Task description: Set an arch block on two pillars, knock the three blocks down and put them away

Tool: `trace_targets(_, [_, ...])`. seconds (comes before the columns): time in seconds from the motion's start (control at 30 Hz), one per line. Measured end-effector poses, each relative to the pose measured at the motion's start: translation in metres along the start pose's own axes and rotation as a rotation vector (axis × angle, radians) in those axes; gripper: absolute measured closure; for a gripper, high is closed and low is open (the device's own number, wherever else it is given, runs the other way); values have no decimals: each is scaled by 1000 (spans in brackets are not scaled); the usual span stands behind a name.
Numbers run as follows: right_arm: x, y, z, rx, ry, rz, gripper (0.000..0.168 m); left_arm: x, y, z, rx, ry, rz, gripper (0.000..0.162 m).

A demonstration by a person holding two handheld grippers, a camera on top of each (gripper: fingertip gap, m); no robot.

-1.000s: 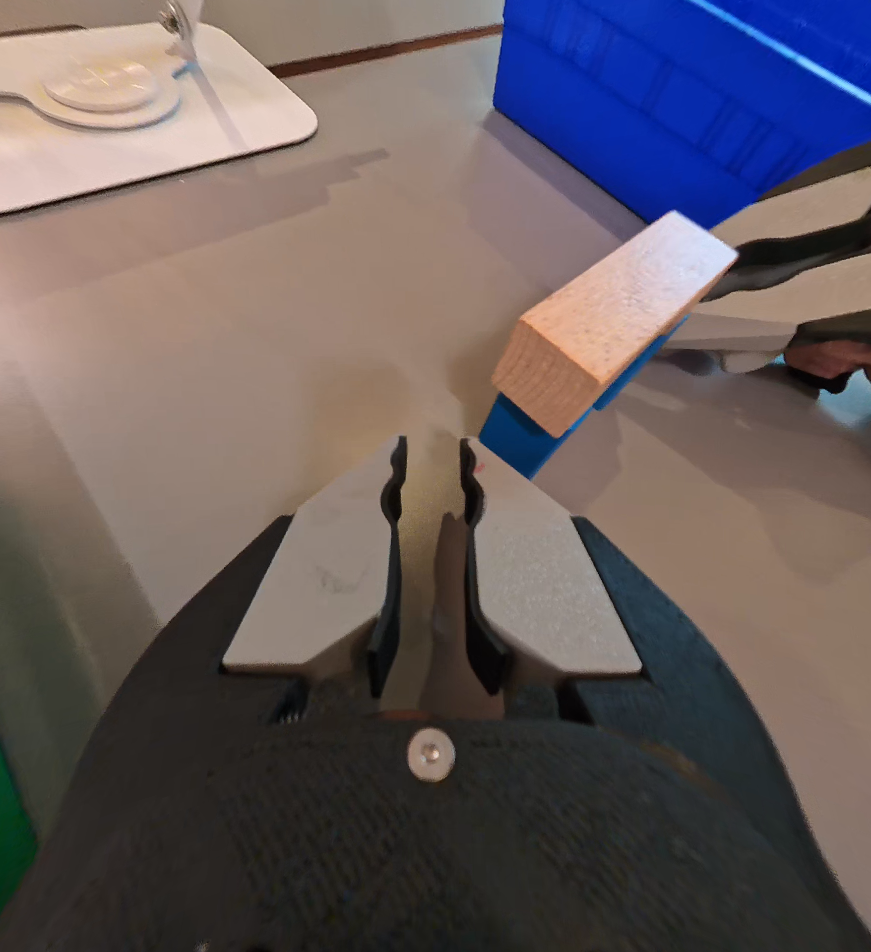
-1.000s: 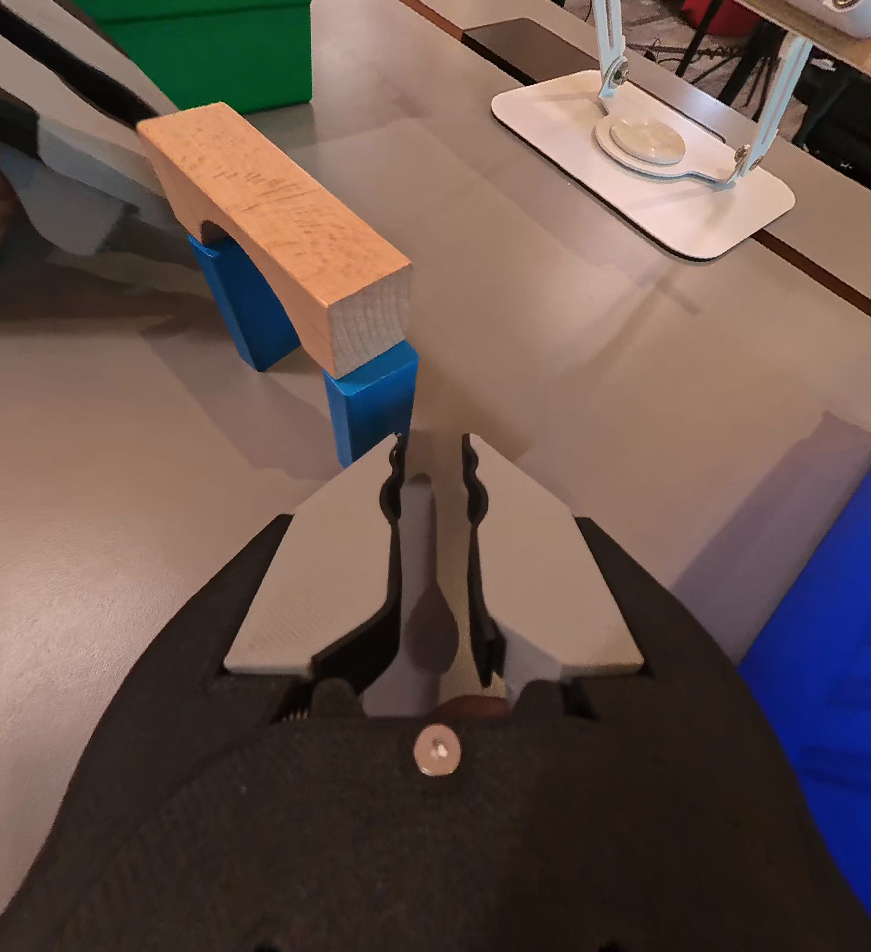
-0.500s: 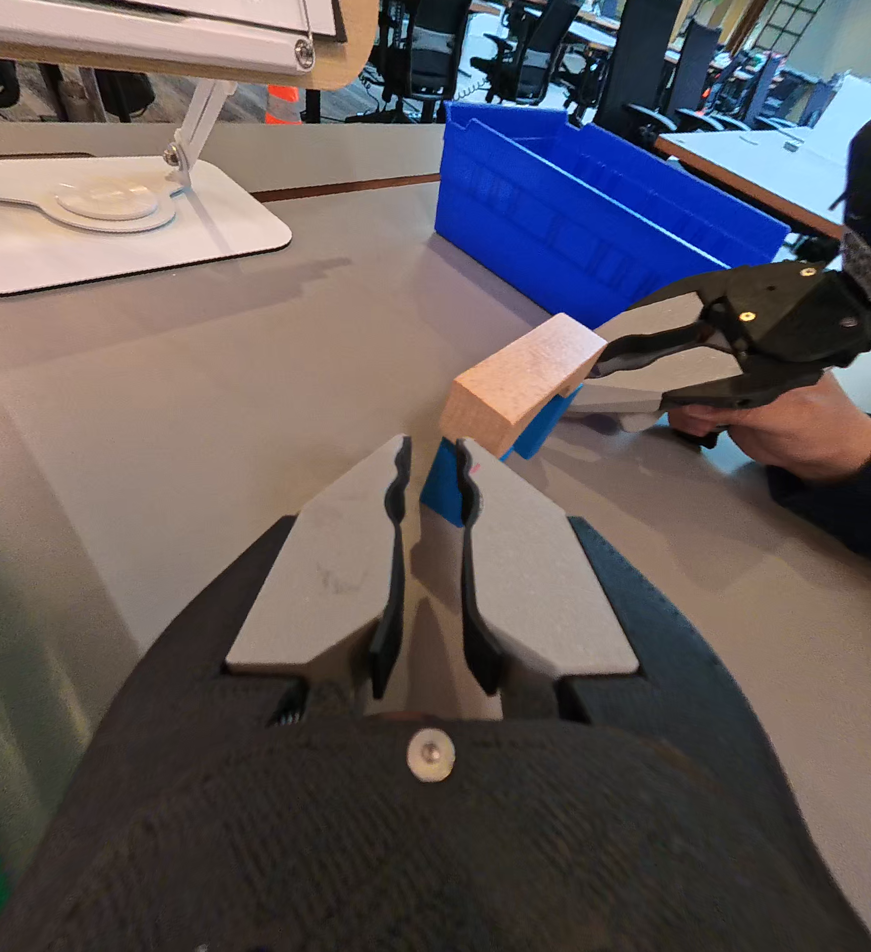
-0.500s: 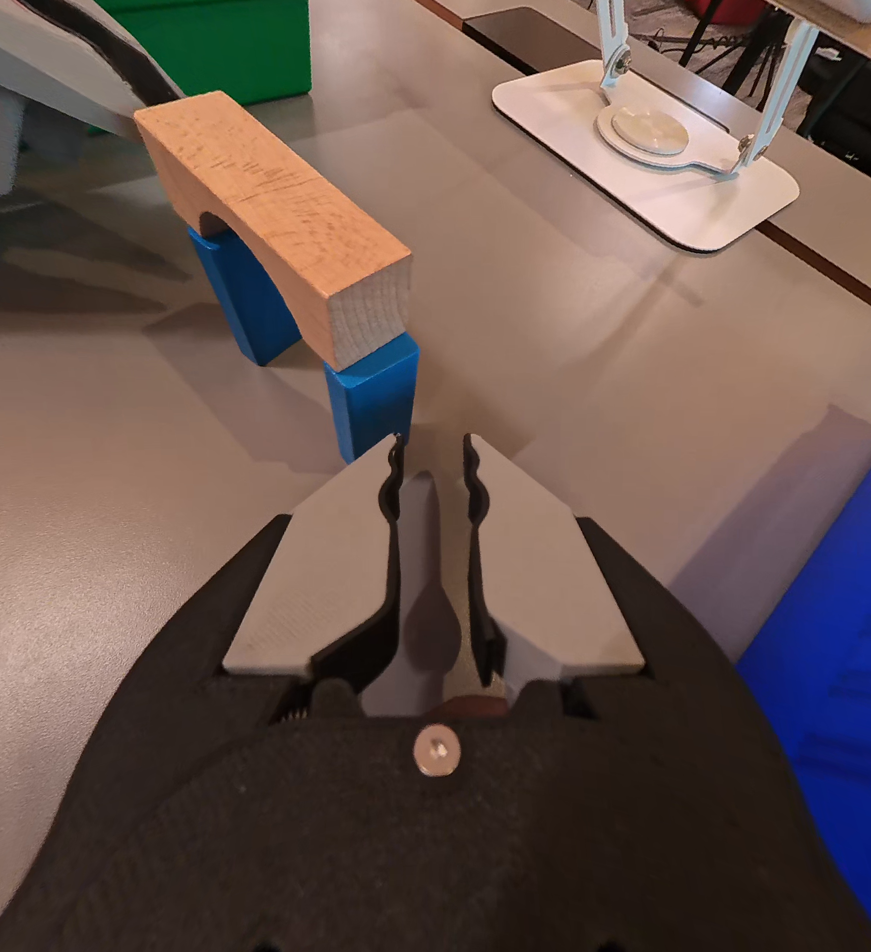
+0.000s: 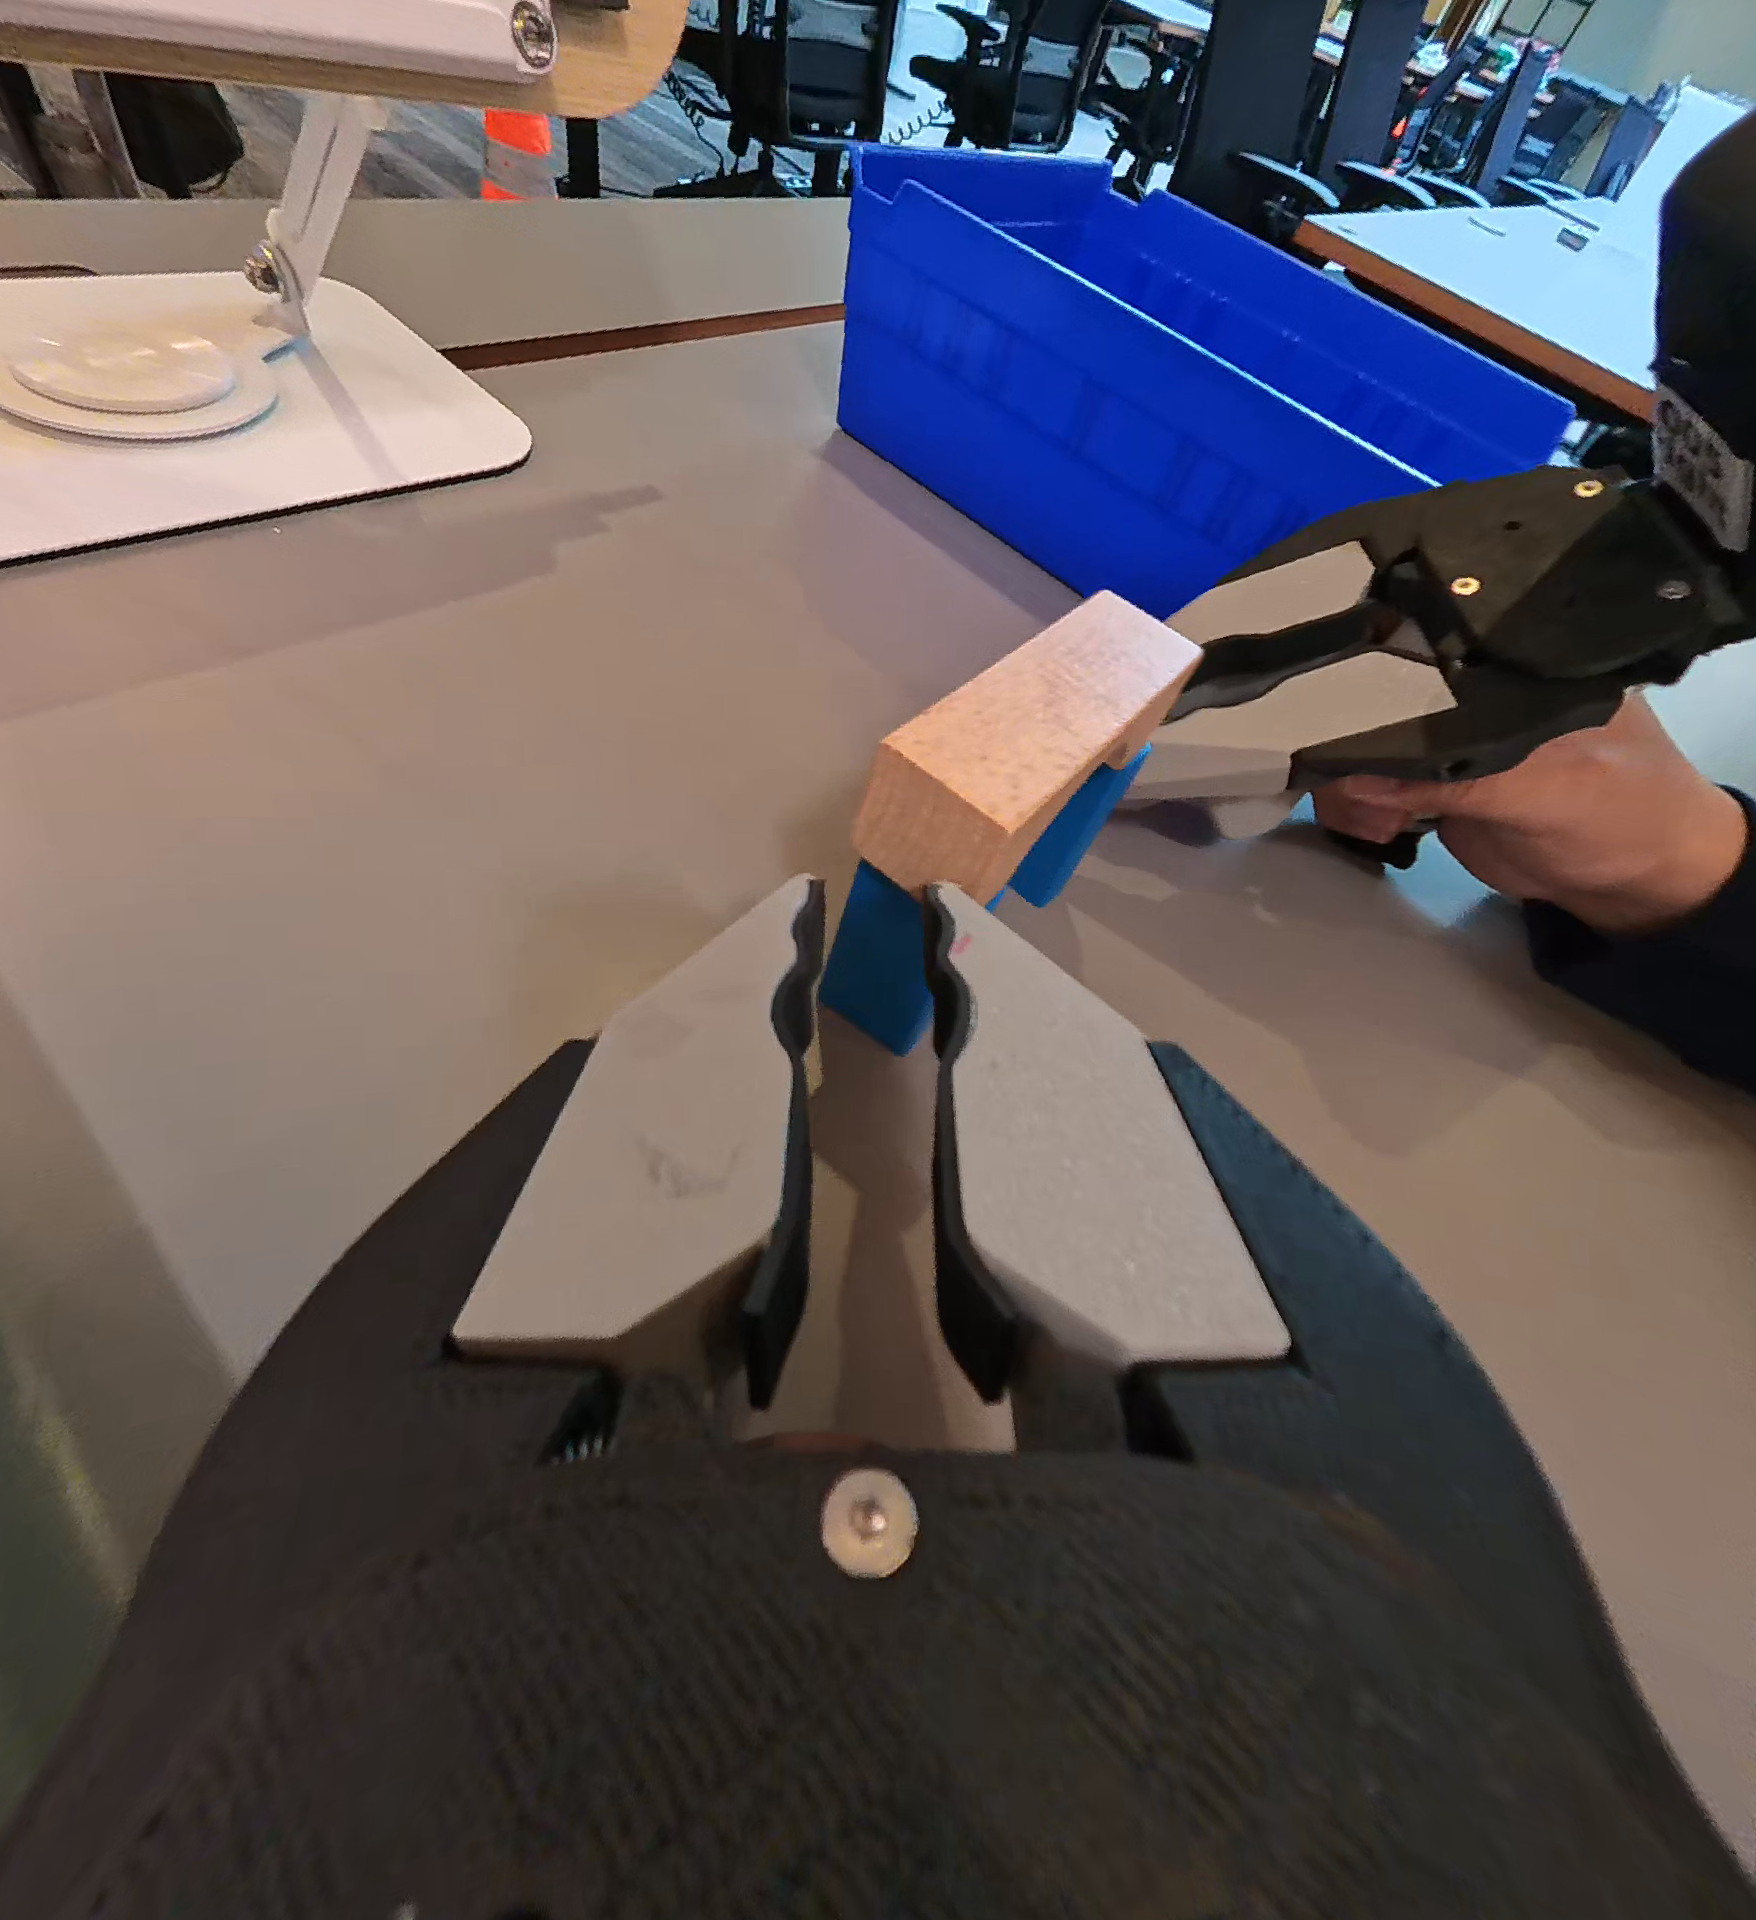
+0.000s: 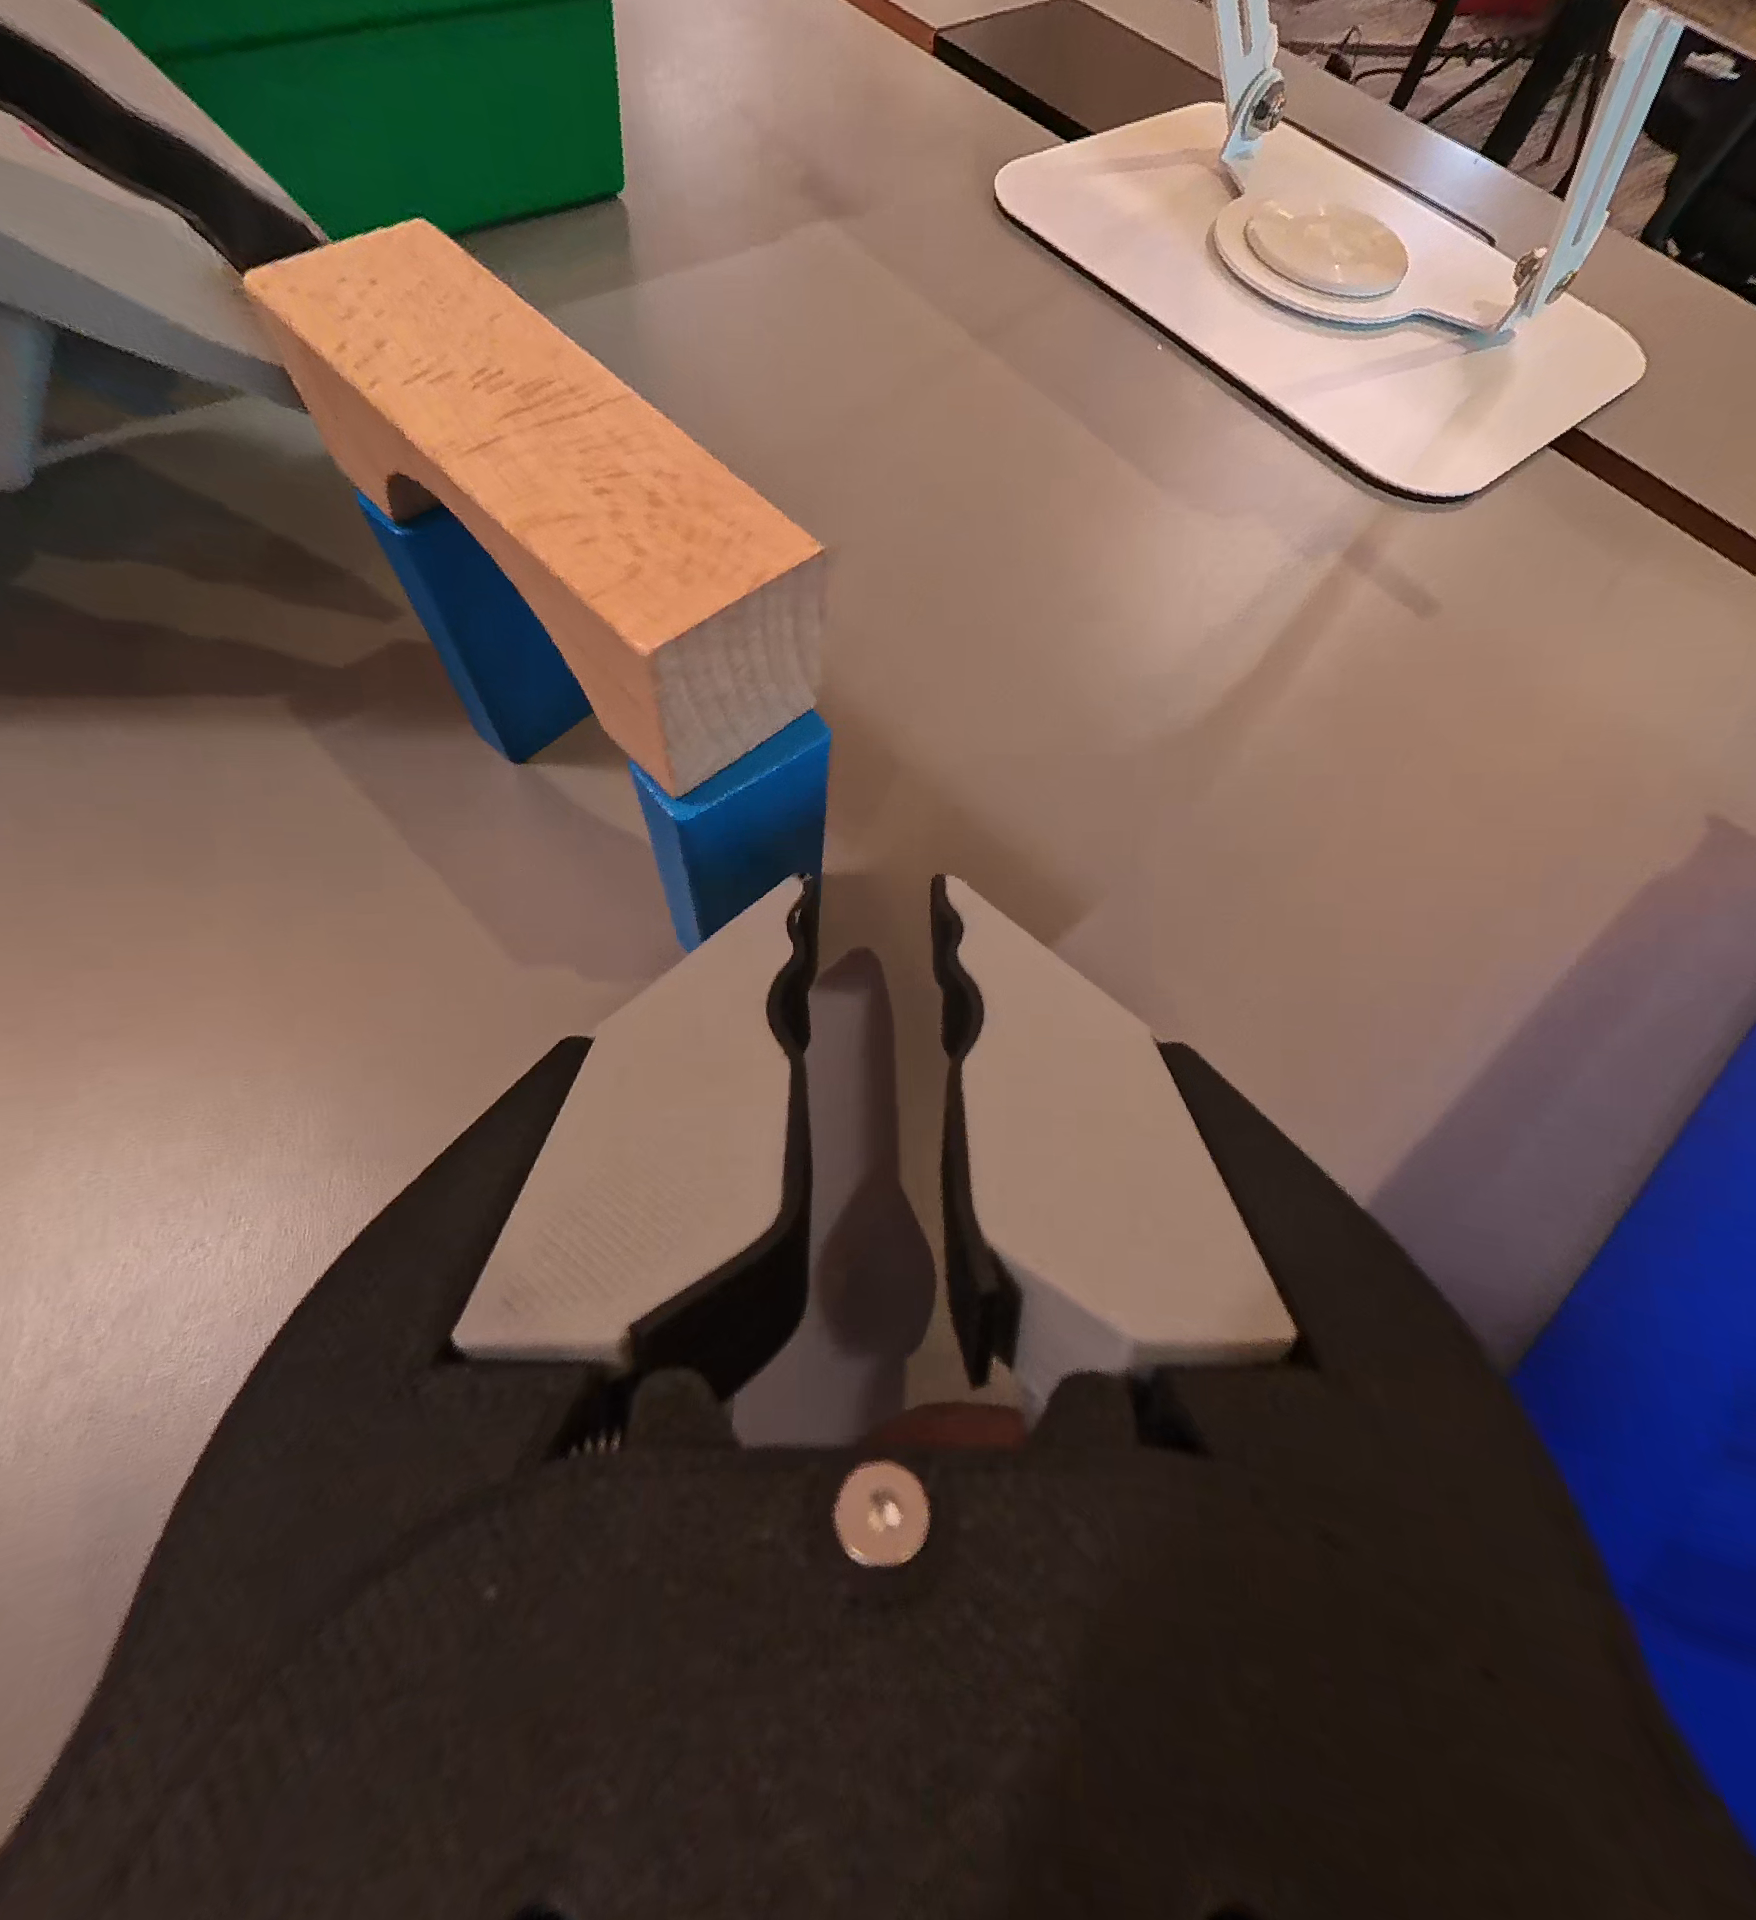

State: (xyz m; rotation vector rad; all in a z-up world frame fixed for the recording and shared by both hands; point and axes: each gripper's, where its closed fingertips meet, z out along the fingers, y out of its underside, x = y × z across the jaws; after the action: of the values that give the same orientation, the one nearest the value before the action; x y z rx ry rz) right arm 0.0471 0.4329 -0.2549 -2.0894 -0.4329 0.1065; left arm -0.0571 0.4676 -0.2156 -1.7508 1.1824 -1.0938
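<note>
arch block (image 6: 541, 488) rests on two blue pillars (image 6: 739, 831), both grippers (image 5: 869, 904) (image 6: 869, 894) flanking ends (jaws narrow, empty), bare table (image 6: 1113, 644) around

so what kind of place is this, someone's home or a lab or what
Most likely an open-plan office or lab workspace, not a home. Behind the grey table stand rows of black office chairs and more long desks, with an orange traffic cone on the floor and a blue storage bin at hand.
</note>
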Motion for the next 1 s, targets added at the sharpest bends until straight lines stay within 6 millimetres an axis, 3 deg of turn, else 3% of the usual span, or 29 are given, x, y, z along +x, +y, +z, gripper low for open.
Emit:
trace_targets(0.7, [2, -1, 5, -14, 7, 7, 154, -2, 5, 5, -29, -19, 12, 145])
trace_targets(1.0, [2, -3, 8, -10, 3, 12, 147, -3, 5, 5, -28, -22, 13, 144])
